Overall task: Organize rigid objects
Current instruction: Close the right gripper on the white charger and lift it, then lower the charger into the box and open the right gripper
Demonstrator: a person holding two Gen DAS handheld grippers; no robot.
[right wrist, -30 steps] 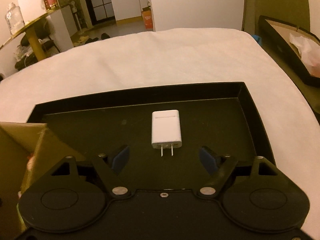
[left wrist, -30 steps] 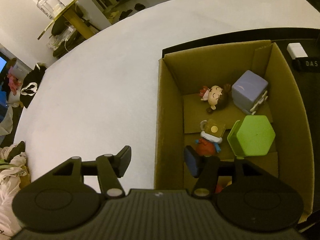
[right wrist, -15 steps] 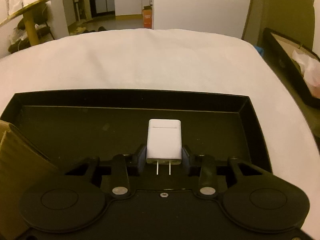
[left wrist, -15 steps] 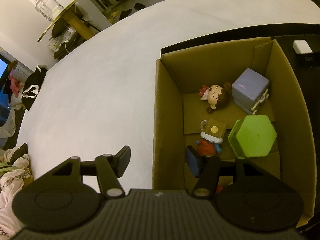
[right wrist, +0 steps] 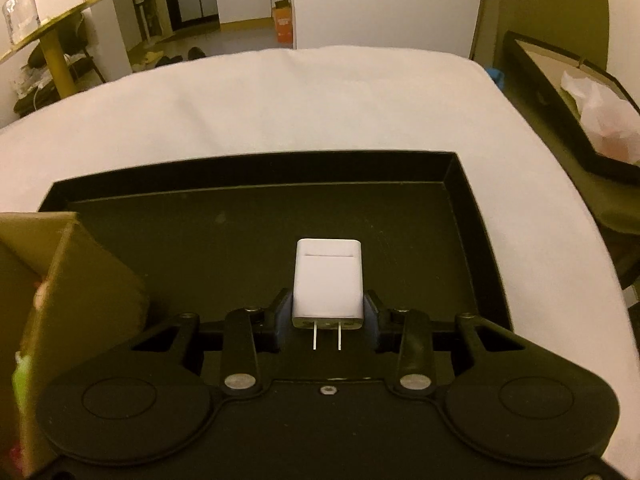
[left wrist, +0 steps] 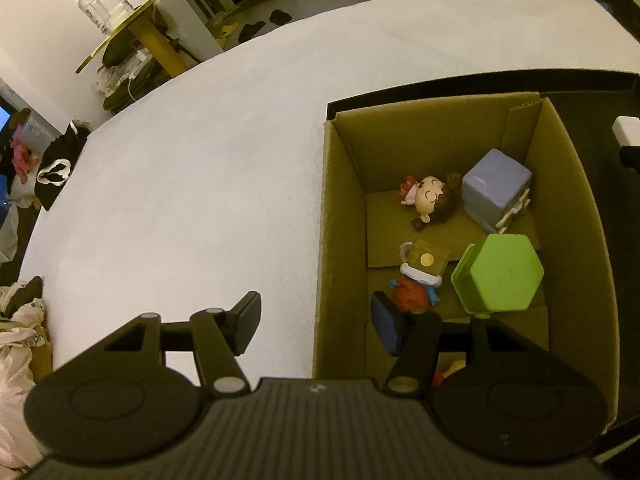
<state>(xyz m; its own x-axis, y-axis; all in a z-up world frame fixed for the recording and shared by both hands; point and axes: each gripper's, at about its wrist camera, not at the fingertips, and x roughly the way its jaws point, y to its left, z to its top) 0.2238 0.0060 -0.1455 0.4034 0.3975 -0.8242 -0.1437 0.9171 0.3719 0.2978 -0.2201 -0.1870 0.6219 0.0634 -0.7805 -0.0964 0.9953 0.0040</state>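
A white-covered bed [right wrist: 320,100] carries a black tray [right wrist: 460,208] and, to the left of the right hand-held gripper [right wrist: 327,312], a cardboard box [right wrist: 80,280]. A white plug adapter [right wrist: 327,280] is clamped there, prongs backward. The left hand-held gripper [left wrist: 316,320] is held open, empty, astride the box wall.

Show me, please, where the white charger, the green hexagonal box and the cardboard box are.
white charger [right wrist: 327,280]: right wrist view, on its flat top face.
green hexagonal box [left wrist: 506,270]: left wrist view, on its lid.
cardboard box [left wrist: 344,216]: left wrist view, on its left inner wall.
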